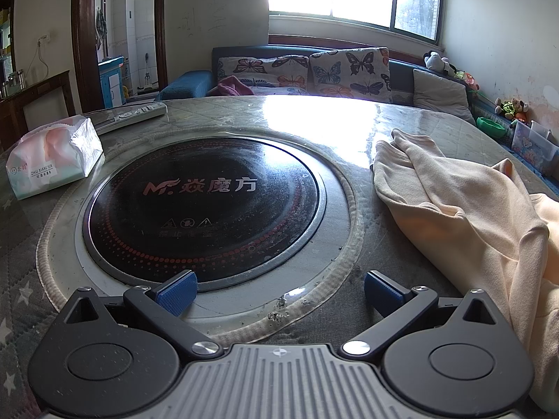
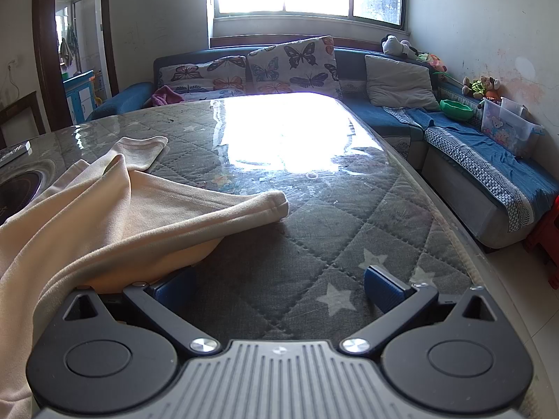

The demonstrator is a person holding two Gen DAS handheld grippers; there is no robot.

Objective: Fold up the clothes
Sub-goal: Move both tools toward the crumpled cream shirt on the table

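My left gripper [image 1: 277,289] and right gripper [image 2: 277,288] look alike: black rounded housings with triangular cut-outs, black link arms on silver screws, blue ridged finger pads [image 1: 176,289], and a grey ribbed centre plate.

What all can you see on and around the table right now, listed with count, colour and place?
garment: one, cream, crumpled on the table between the grippers
table: one, grey quilted cover with stars under clear sheet
cooktop: one, black, round, set in the table centre
tissue pack: one, white, left table edge
remote: one, light grey, behind the tissue pack
sofa: one, blue, past the table under the window
butterfly cushions: two, on the sofa
bowl: one, green, on the sofa
left gripper: open, over the cooktop's rim
right gripper: open, empty, beside the garment
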